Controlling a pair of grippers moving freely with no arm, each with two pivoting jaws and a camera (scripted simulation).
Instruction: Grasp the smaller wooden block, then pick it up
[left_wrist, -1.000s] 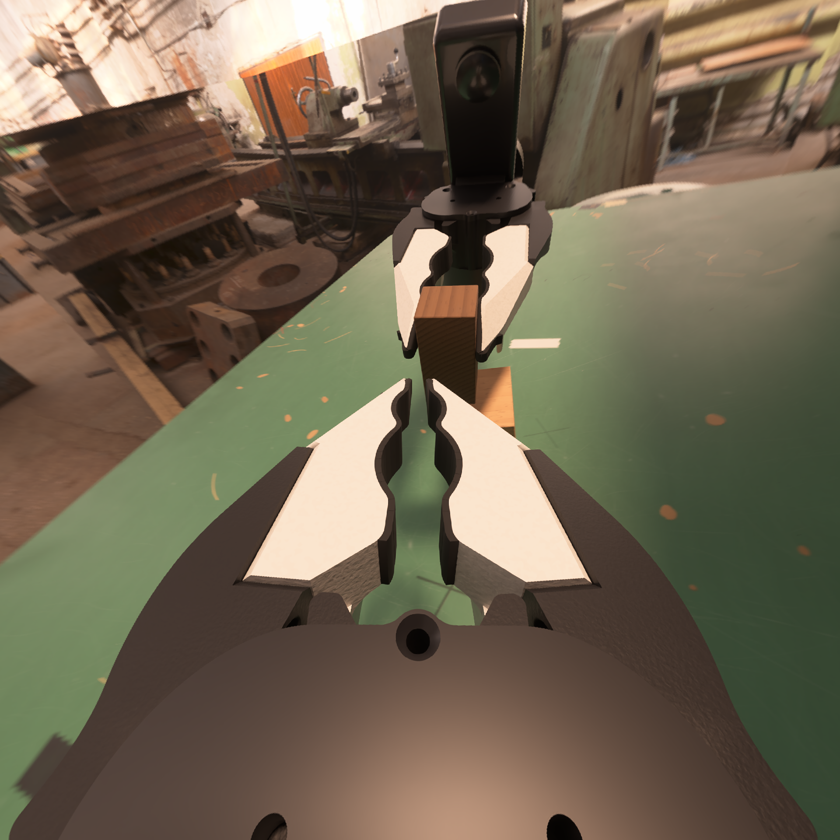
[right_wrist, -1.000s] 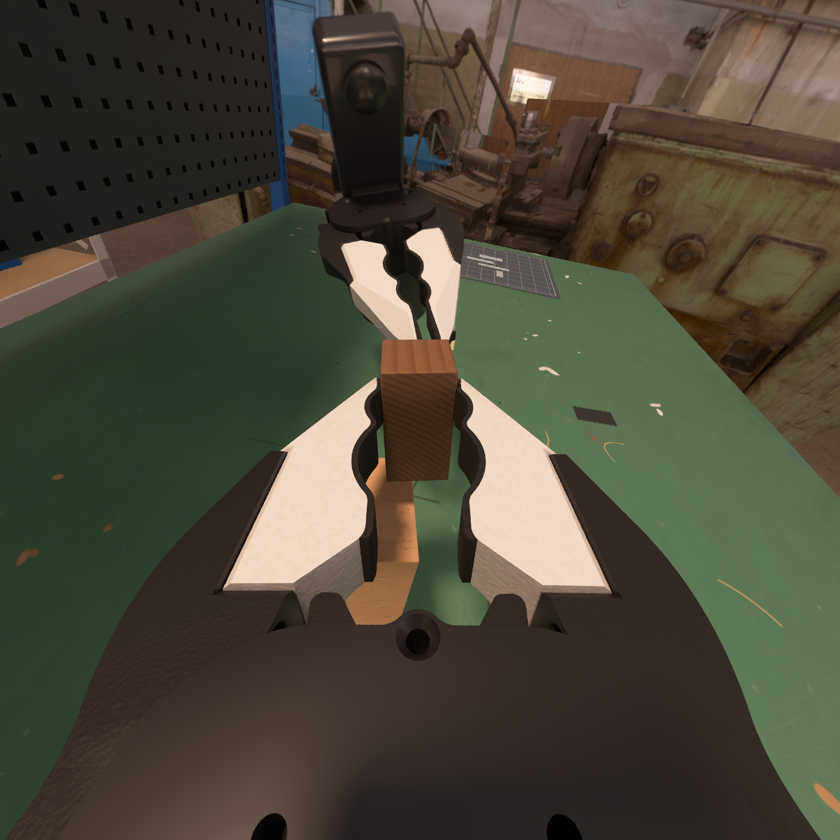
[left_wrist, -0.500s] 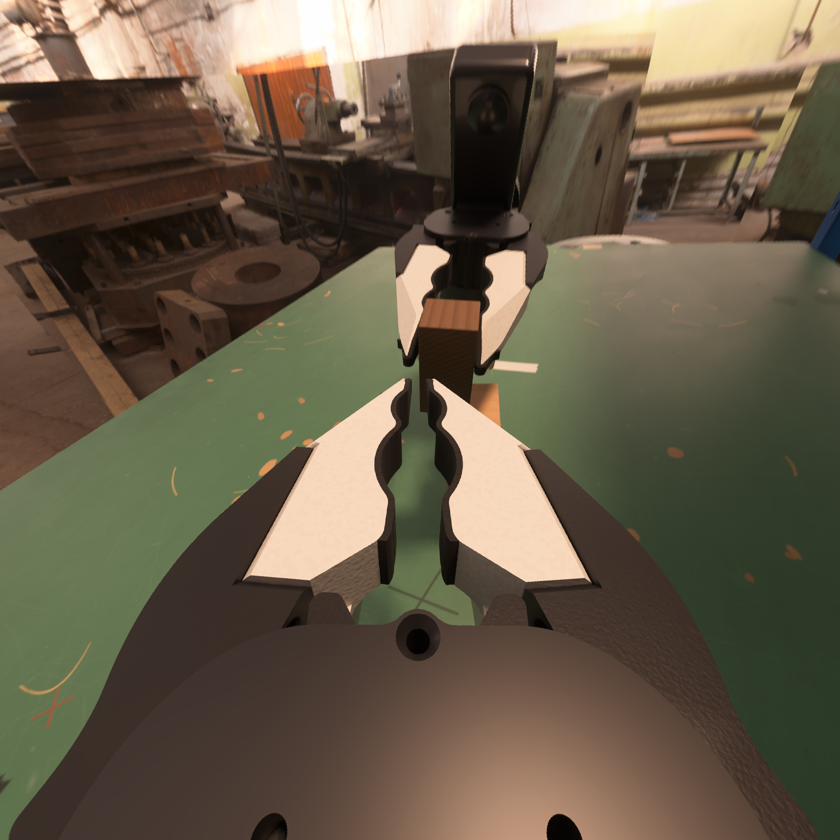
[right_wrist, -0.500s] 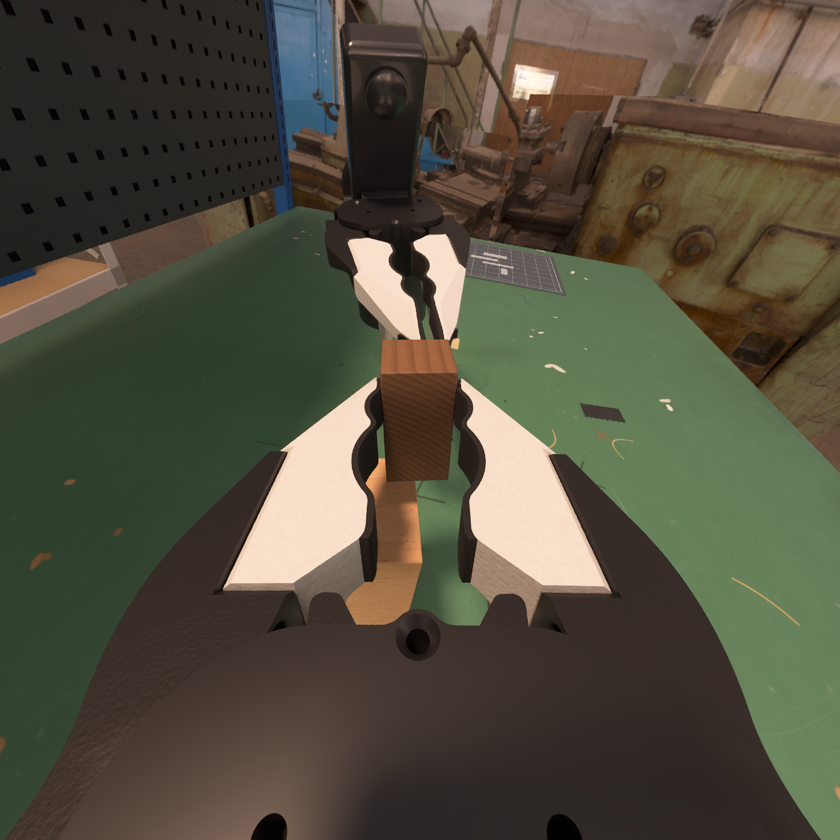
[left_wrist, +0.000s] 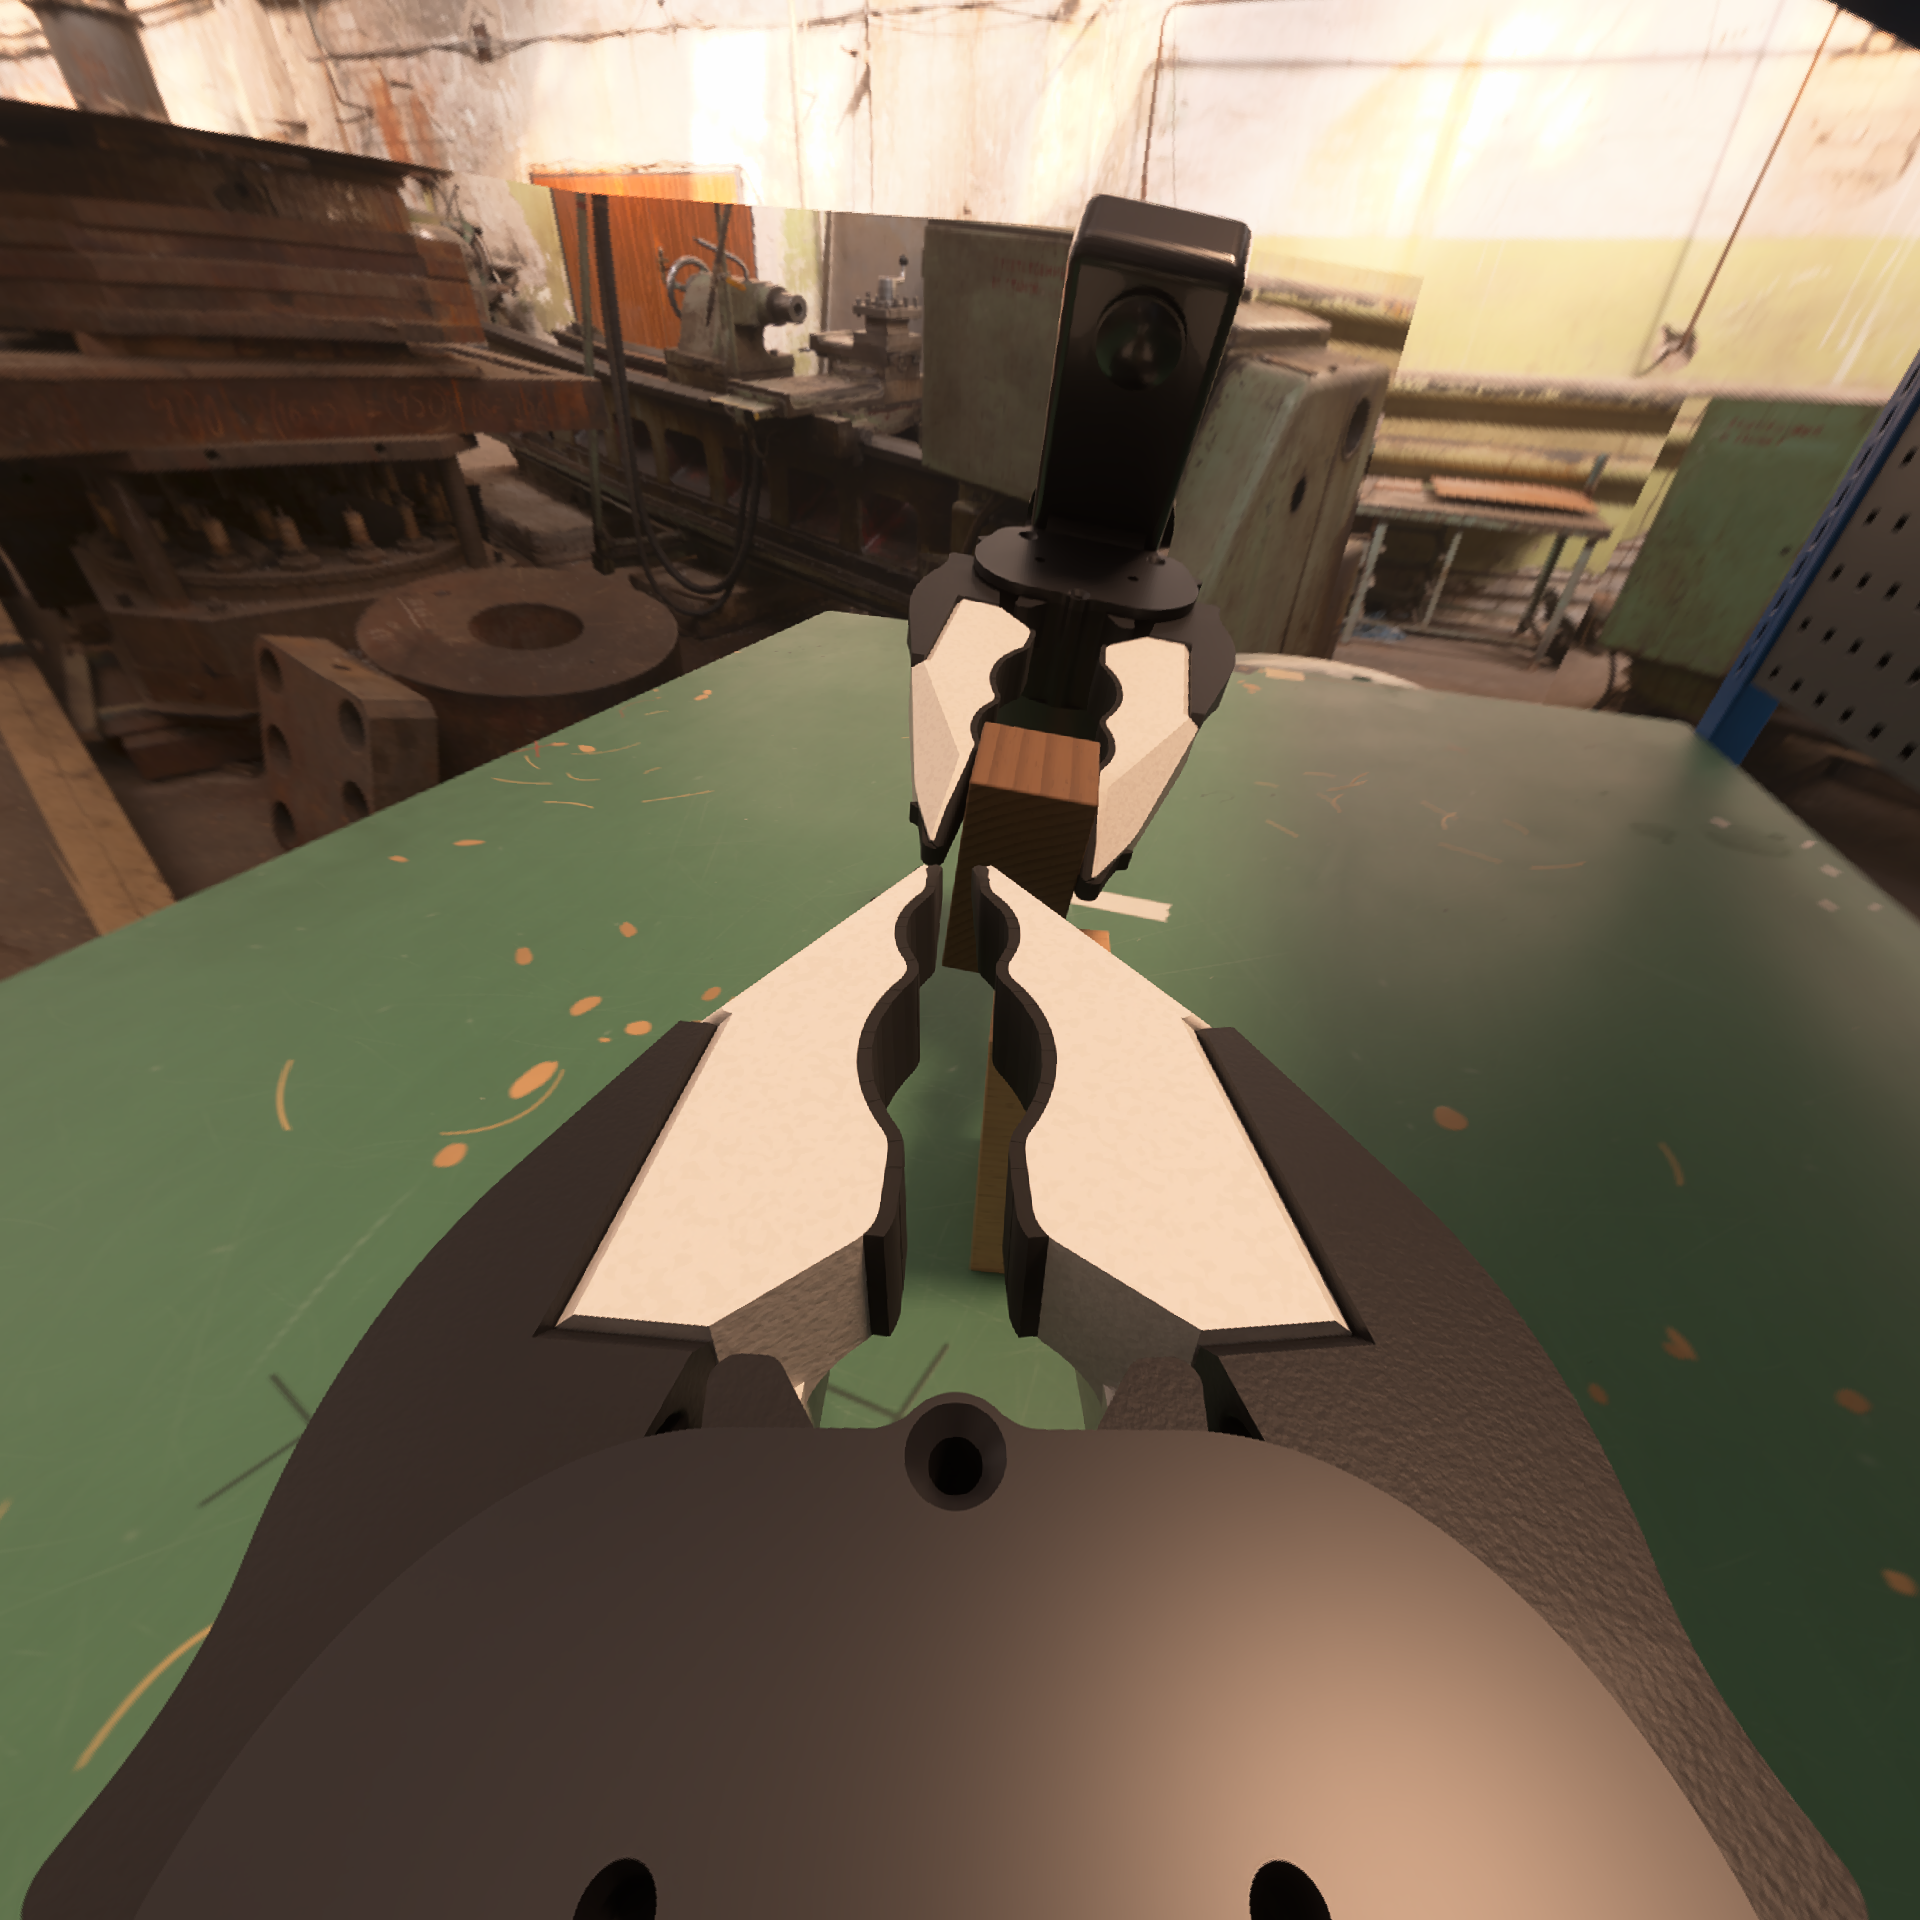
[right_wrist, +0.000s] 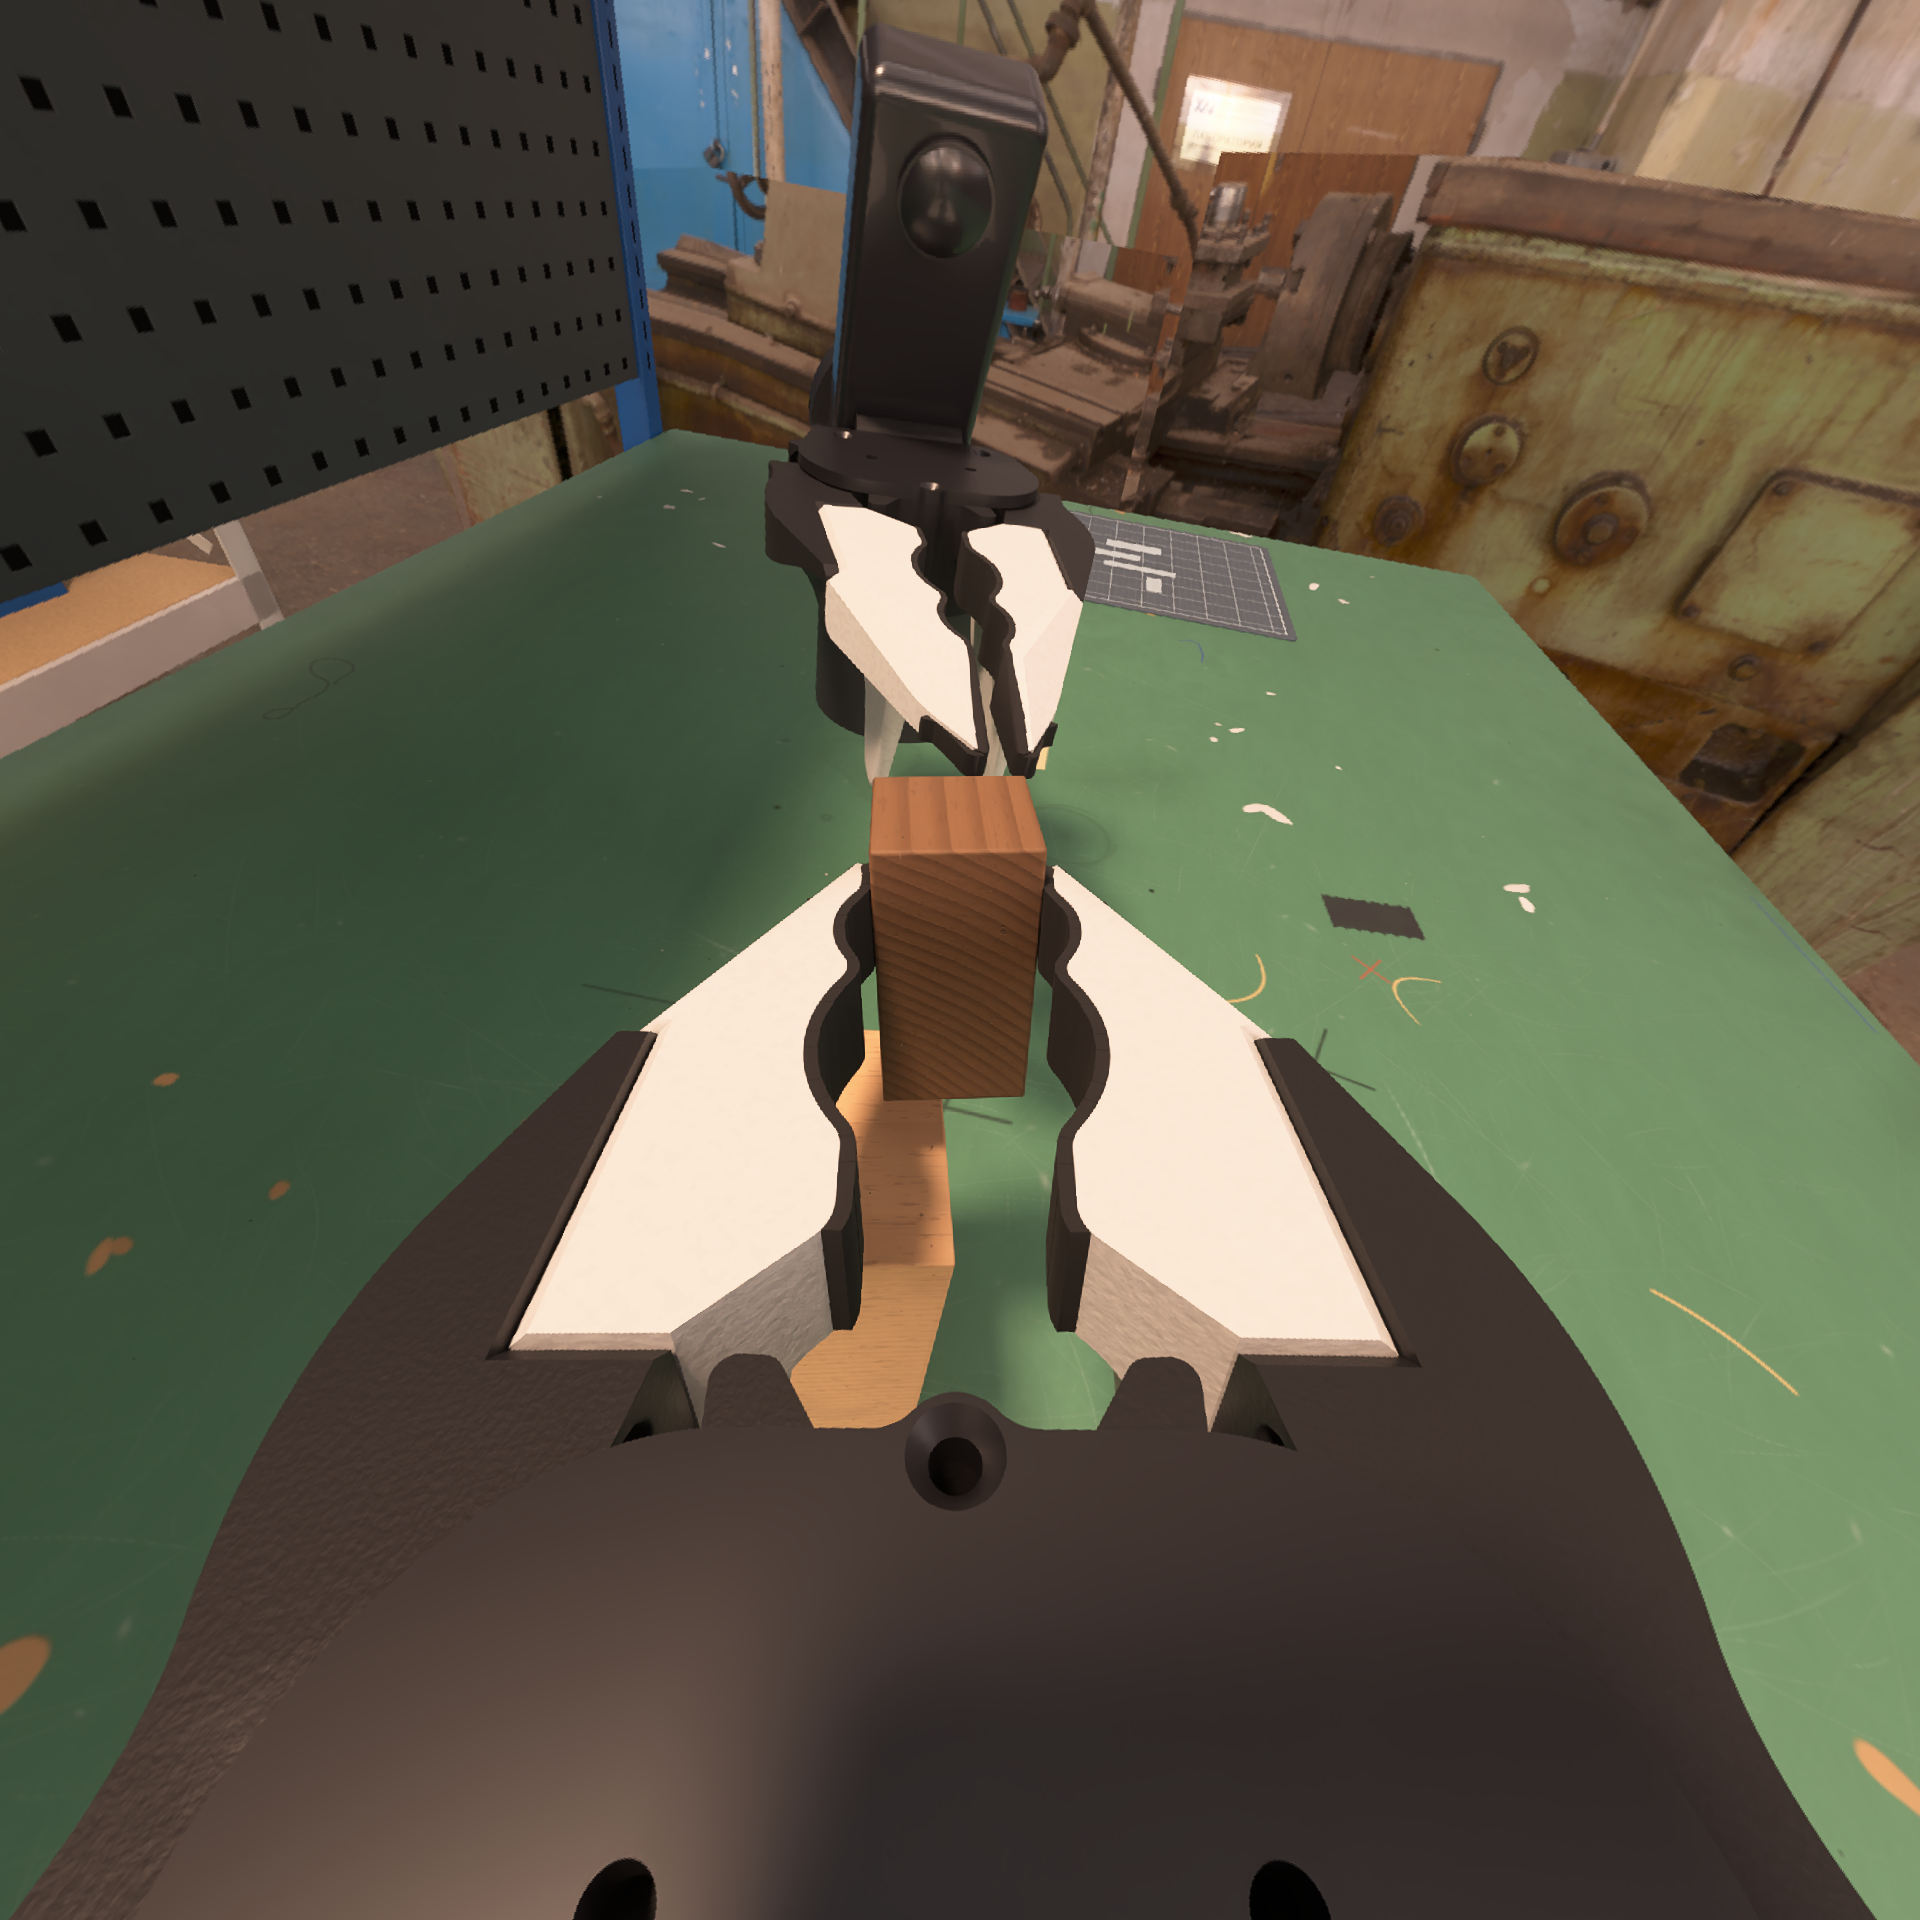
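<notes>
At the centre of the right wrist view, the right tongs (right_wrist: 954, 883) grip the small dark-brown wooden block (right_wrist: 954, 951) between their white fingertips, holding it upright above the green counter (right_wrist: 416, 883). A paler, longer wooden block (right_wrist: 894, 1236) lies on the counter beneath. The left tongs (left_wrist: 958, 881) are nearly closed and hold nothing.

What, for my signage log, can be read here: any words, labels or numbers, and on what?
Nothing is legible.
Wall sign: marks too blurred to read.
Dark grid mat: white marks too small to read.
Green cabinet: faint scrawl, unreadable.
Held wooden block: no writing.
</notes>
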